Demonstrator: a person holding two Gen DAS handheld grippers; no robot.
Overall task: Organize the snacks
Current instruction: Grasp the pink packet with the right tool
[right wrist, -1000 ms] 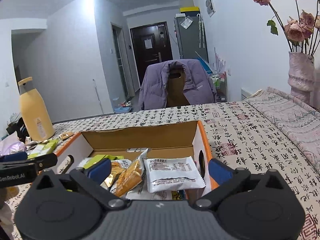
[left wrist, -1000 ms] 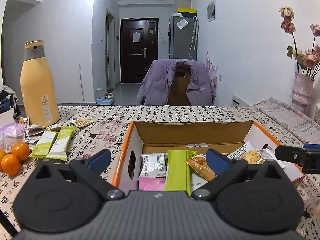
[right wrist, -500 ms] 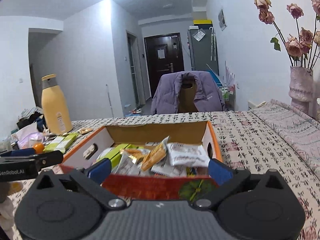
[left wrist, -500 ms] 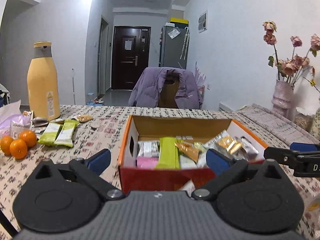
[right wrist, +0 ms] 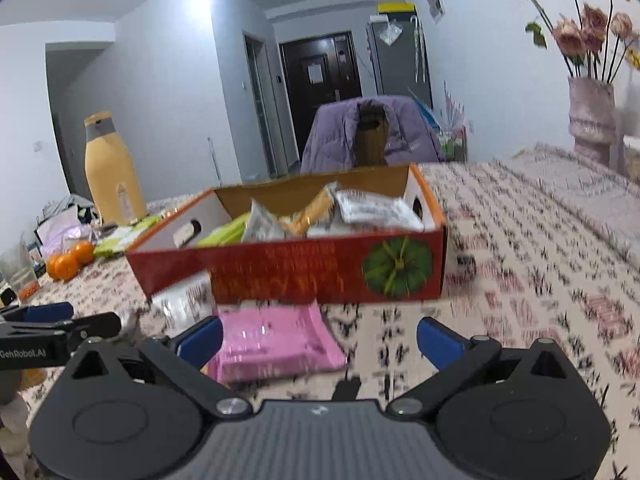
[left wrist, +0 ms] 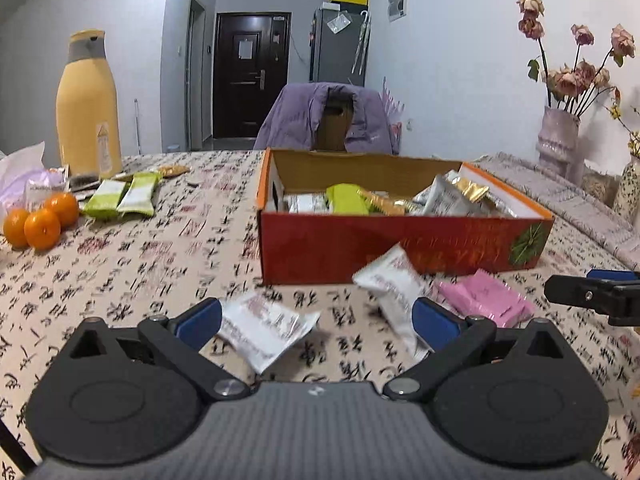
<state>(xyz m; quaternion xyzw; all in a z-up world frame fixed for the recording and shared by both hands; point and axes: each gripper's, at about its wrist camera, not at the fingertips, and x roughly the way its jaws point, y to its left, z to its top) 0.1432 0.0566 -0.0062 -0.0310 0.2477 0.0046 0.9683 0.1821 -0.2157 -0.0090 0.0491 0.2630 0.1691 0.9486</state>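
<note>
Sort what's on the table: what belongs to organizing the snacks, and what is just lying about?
Belongs to the job:
red box holding snacks
two white packets
pink packet
green packets

Just lying about:
yellow bottle
oranges
vase of dried roses
purple jacket on the chair

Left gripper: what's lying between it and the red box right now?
In the left wrist view, two white snack packets lie on the tablecloth between the left gripper and the red box; a pink packet lies further right.

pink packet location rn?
On the tablecloth just in front of the red box, low centre in the right wrist view: pink packet, beside a white packet.
</note>
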